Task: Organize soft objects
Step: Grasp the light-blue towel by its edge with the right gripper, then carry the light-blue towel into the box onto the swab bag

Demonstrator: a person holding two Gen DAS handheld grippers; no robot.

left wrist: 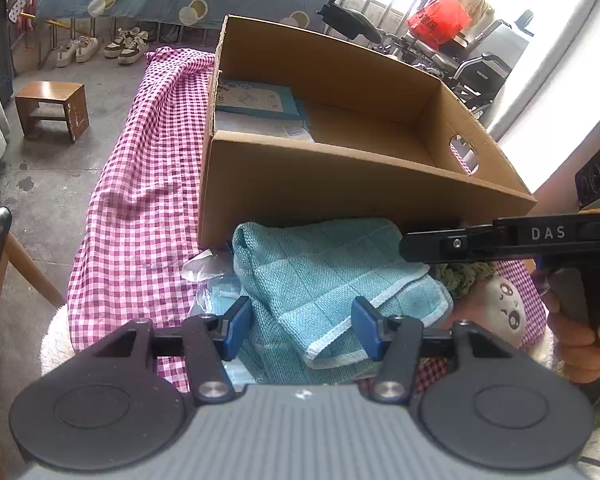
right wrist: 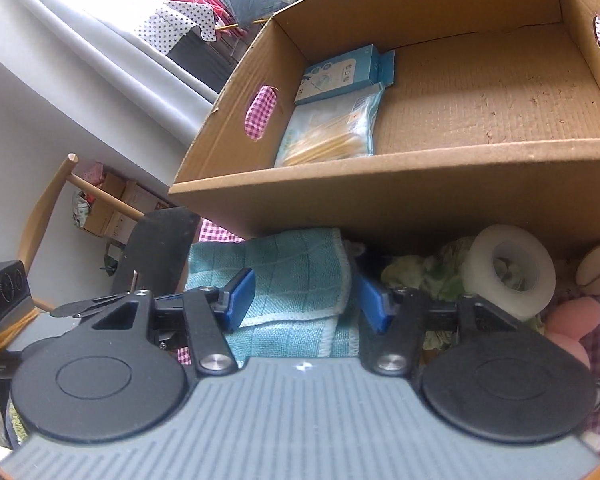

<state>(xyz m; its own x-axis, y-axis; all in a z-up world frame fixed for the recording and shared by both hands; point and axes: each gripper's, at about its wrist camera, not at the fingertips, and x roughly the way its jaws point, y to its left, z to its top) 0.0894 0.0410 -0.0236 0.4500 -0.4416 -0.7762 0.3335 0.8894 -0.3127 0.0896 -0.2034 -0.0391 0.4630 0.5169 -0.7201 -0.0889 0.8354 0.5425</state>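
A folded teal towel (left wrist: 331,280) lies on the pink checked cloth (left wrist: 136,216) in front of an open cardboard box (left wrist: 339,184). My left gripper (left wrist: 300,326) is open, its blue fingers either side of the towel's near corner. My right gripper (right wrist: 305,304) is open too, over the same towel (right wrist: 284,276) from the other side; it shows in the left wrist view (left wrist: 411,246) at the right. The box (right wrist: 379,196) holds a blue carton (right wrist: 339,74) and a pack of cotton swabs (right wrist: 331,132).
A white tape roll (right wrist: 507,272), a green knitted item (right wrist: 419,276), a pink plush (right wrist: 571,328) and a white plush face (left wrist: 503,304) lie beside the towel. A clear plastic packet (left wrist: 212,280) lies left of it. A wooden stool (left wrist: 52,108) stands on the floor.
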